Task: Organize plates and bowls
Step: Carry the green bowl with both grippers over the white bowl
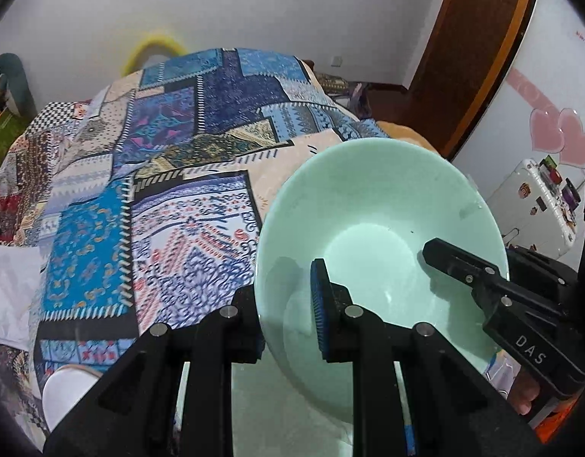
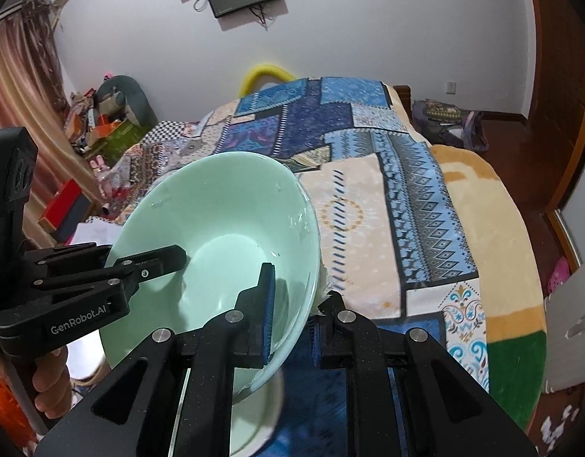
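A pale green bowl (image 1: 380, 228) fills the lower middle of the left wrist view, held above a patchwork bedspread. My left gripper (image 1: 286, 312) is shut on its left rim, one blue-padded finger inside and one outside. The bowl also shows in the right wrist view (image 2: 216, 228). My right gripper (image 2: 292, 323) is shut on its right rim in the same way. Each gripper shows in the other view, the right one (image 1: 464, 266) and the left one (image 2: 147, 262), with a finger inside the bowl. A white dish (image 1: 64, 392) lies lower left, partly hidden.
The blue patchwork bedspread (image 2: 368, 198) covers a bed with a yellow blanket edge (image 2: 513, 236). A white suitcase (image 1: 536, 205) stands at right by a wooden door frame (image 1: 479, 45). Cluttered boxes (image 2: 102, 129) sit by the curtain at left.
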The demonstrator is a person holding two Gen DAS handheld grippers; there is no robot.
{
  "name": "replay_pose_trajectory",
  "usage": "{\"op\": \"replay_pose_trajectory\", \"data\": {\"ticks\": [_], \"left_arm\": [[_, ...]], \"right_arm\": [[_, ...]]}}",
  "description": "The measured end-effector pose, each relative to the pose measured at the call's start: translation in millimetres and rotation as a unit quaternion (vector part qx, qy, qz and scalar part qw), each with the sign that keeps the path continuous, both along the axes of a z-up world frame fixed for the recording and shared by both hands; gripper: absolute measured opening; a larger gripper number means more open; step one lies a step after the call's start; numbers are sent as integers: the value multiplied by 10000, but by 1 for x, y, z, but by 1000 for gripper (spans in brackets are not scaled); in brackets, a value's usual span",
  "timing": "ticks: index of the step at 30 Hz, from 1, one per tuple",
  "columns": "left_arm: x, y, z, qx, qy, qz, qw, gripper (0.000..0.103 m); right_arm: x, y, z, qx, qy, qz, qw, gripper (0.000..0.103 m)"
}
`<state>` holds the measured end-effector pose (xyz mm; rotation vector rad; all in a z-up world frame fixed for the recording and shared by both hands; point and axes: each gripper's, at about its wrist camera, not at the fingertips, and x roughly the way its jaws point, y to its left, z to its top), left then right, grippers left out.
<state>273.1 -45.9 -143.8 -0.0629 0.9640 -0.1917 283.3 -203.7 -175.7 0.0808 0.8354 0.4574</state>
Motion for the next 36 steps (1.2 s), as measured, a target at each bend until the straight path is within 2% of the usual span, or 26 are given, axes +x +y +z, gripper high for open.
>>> {"op": "replay_pose_trajectory", "data": {"ticks": [19, 36], "left_arm": [[-87, 73, 30, -149, -343, 538, 9978, 20], [-145, 164, 19, -321, -320, 1227, 9914, 20]], "right_arm": [[-51, 64, 13, 105, -123, 491, 9987, 14], [-86, 152, 0, -29, 5, 1153, 9933, 14]]}}
